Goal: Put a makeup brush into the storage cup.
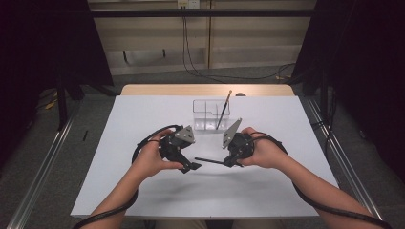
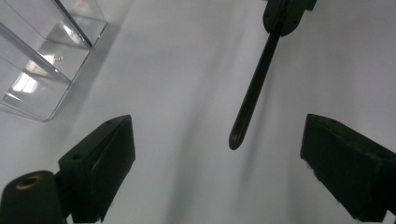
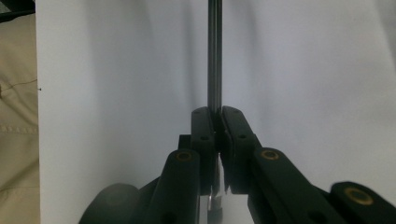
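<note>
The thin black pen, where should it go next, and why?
Probably the right gripper, shut on the thin black pen, should carry it toward the clear plastic organizer box, where a similar pen already stands. The left gripper is open, not touching it.

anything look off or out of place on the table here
Nothing stands out. One pen leans in the clear organizer, unspilled and upright. The right gripper clamps a second black pen level above the white table, pointed toward the open left gripper.

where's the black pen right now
The black pen is clamped in the right hand-held gripper, held level above the white table in the high view, its free end pointing toward the open left hand-held gripper.
</note>
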`<state>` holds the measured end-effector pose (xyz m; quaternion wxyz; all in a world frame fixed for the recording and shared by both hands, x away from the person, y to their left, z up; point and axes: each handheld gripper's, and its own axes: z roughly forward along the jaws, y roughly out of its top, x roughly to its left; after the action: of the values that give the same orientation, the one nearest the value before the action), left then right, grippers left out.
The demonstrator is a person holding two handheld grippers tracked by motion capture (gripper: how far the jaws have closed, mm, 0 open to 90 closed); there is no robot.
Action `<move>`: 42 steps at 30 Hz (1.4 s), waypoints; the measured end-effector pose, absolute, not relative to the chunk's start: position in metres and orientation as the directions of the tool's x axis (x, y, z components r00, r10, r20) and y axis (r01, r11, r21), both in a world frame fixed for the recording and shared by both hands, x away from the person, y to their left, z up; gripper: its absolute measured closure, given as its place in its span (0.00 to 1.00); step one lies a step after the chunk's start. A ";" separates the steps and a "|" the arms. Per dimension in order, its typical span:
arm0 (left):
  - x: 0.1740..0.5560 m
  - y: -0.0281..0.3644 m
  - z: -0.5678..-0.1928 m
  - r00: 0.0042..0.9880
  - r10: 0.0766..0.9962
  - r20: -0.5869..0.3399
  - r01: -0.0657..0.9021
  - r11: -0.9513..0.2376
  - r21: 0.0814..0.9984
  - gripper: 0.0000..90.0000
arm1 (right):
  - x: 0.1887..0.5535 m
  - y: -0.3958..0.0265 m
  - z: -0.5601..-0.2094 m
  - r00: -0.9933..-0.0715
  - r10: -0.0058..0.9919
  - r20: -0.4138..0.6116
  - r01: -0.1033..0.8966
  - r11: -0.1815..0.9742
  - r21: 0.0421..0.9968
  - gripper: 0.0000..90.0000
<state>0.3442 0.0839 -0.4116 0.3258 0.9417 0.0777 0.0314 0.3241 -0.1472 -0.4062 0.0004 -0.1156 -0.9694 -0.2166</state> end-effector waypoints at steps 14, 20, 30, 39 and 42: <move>0.348 0.068 -0.413 0.991 0.132 0.002 0.111 -0.845 0.523 0.38 | 0.322 -0.144 -0.402 -0.977 0.209 0.047 0.209 0.885 0.416 0.94; 0.351 0.066 -0.416 0.991 0.128 -0.026 0.124 -0.860 0.494 0.50 | 0.322 -0.143 -0.400 -0.980 0.193 0.043 0.193 0.887 0.418 0.94; 0.351 0.065 -0.419 0.988 0.116 -0.103 0.151 -0.867 0.475 0.73 | 0.322 -0.141 -0.399 -0.984 0.177 0.036 0.176 0.888 0.424 0.94; 0.349 0.063 -0.420 0.984 0.090 -0.157 0.151 -0.884 0.441 0.90 | 0.321 -0.141 -0.396 -0.987 0.160 0.026 0.155 0.890 0.428 0.94; 0.349 0.062 -0.422 0.982 0.089 -0.167 0.155 -0.884 0.440 0.90 | 0.321 -0.140 -0.396 -0.989 0.149 0.020 0.143 0.894 0.424 0.94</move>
<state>0.3488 0.0625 -0.4218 0.2320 0.9681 0.0630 -0.0710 0.3209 -0.1402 -0.3957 -0.0067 -0.0750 -0.9731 -0.2176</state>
